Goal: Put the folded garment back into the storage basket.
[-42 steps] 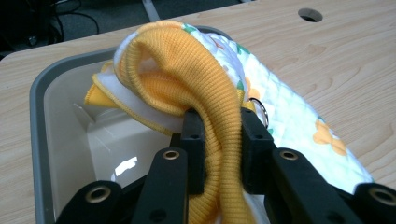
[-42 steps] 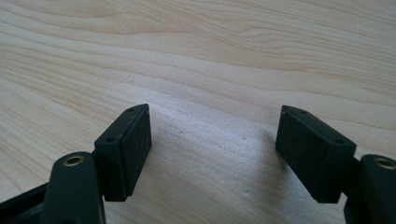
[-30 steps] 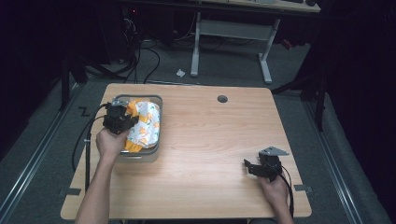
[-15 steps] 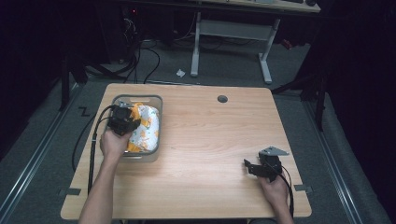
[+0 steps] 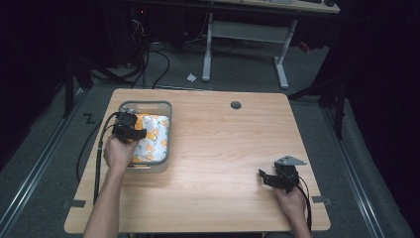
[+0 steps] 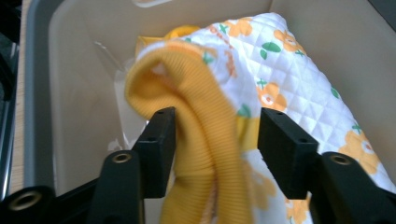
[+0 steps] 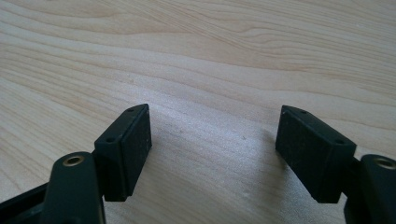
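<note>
Quilted cloth [image 6: 299, 88], white with orange flowers, is the thing in play, and it lies in the grey bin [image 5: 163, 106] near the bench's [image 5: 223, 148] far-left corner. Nearest first: at the near-right corner the right hand-held gripper [image 7: 212, 154] rests low over bare wood, jaws wide apart and nothing between them. Farther off, the left hand-held gripper [image 6: 215, 144] sits in the bin, and its jaws have just been opening; a yellow ribbed fold [image 6: 196, 121] of the cloth stands between them, touching one pad but clear of the other, so I'd call this the release after dropping the cloth in. Next move, I'd say: lift straight out without snagging that fold. The left gripper view gives the ribbing and the bin's pale inner wall up close; the high view shows where bin and both hands sit on the bench.
</note>
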`<action>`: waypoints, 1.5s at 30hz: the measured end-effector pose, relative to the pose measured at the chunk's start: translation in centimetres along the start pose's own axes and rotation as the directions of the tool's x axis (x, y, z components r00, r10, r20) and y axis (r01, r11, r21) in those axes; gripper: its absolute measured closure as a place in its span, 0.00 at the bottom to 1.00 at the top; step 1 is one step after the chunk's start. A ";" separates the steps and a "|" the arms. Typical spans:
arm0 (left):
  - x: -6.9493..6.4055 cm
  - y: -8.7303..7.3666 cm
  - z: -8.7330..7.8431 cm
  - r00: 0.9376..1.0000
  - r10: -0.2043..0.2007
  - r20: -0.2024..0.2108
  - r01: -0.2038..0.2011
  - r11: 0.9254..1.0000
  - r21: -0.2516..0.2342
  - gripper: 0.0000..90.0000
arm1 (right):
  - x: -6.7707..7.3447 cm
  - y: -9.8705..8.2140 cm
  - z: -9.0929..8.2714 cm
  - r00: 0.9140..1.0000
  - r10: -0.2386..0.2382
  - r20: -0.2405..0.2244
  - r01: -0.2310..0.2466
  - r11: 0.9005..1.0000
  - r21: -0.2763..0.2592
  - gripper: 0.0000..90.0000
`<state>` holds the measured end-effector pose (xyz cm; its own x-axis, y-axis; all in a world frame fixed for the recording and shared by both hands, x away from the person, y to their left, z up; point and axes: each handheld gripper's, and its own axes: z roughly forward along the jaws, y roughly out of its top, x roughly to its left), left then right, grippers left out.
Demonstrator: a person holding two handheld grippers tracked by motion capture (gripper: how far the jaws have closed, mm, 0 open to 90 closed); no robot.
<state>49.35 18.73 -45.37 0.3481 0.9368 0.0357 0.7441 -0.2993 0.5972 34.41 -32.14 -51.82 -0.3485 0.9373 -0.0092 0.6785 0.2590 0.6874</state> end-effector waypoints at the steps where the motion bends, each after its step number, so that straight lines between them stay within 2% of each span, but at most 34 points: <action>1: 0.0 0.0 -0.2 1.000 -0.007 0.000 0.007 1.000 -0.007 0.50 | 0.0 0.0 0.0 1.000 0.000 0.001 0.000 1.000 -0.001 0.30; 5: 0.1 0.1 -1.2 1.000 -0.021 -0.009 0.020 0.998 -0.058 0.46 | 0.0 0.0 0.0 1.000 0.000 0.000 0.000 1.000 0.000 0.30; 9: -0.2 0.2 -2.3 1.000 -0.017 -0.004 0.016 0.994 -0.105 0.45 | 0.0 0.0 0.0 1.000 0.000 0.001 0.000 1.000 -0.001 0.30; 17: -1.5 0.2 -4.1 0.999 -0.001 0.036 0.008 0.983 -0.182 0.44 | 0.0 0.0 0.0 1.000 0.000 0.000 0.000 1.000 0.000 0.30; 24: -2.9 0.2 -4.9 0.997 0.039 0.070 -0.023 0.977 -0.210 0.43 | 0.0 0.0 0.0 1.000 0.000 0.000 0.000 1.000 0.000 0.30; 40: -5.6 0.1 -6.4 0.988 0.093 0.122 -0.058 0.962 -0.265 0.42 | 0.0 0.0 0.0 1.000 0.000 0.000 0.000 1.000 0.000 0.30; 45: -6.4 -0.1 -6.6 0.985 0.105 0.136 -0.065 0.960 -0.273 0.42 | 0.0 0.0 0.0 1.000 0.000 0.001 0.000 1.000 -0.001 0.30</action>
<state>43.28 13.94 -40.38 0.4987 0.8667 -0.0111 0.5360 -0.2984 0.7897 34.41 -32.13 -51.83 -0.3478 0.9375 -0.0099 0.6779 0.2588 0.6881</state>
